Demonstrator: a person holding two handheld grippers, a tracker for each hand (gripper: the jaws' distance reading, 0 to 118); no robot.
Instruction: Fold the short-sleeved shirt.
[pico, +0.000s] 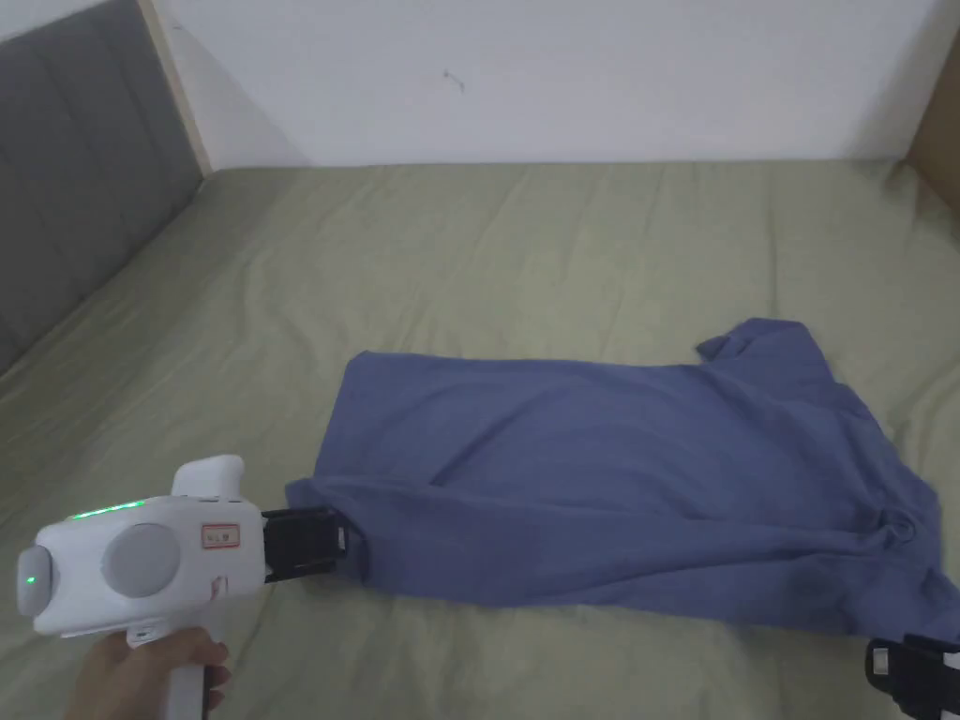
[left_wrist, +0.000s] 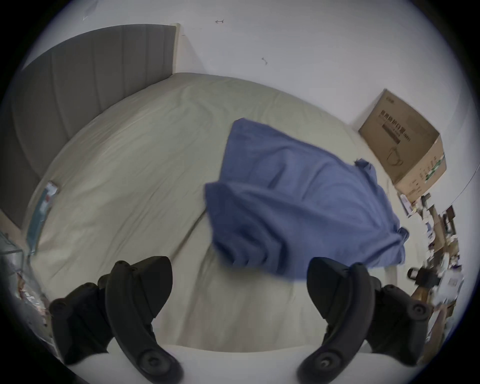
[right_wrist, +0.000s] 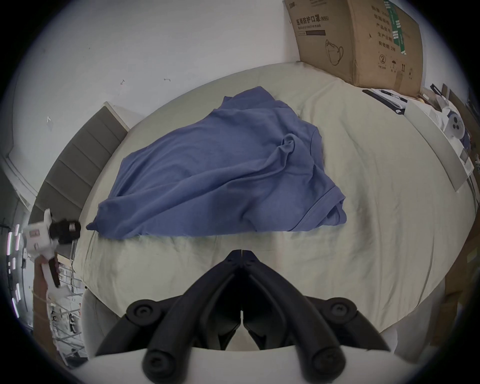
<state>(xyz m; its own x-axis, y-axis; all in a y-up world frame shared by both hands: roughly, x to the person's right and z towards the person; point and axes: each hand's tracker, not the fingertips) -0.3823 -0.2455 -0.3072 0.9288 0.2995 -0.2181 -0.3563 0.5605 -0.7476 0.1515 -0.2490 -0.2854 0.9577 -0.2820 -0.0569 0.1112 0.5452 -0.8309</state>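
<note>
The blue shirt (pico: 619, 478) lies rumpled along the bed's (pico: 469, 244) near edge. A one-sided pull would likely bunch it further. The left claw (left_wrist: 239, 280) gapes wide, empty, apparently just short of the hem. The right claw (right_wrist: 242, 253) is closed on nothing.

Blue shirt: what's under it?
The blue shirt lies on the green bedsheet, which shows all round it. Its near long side is doubled over, so a shirt layer lies beneath there. Anything else under it is covered.
</note>
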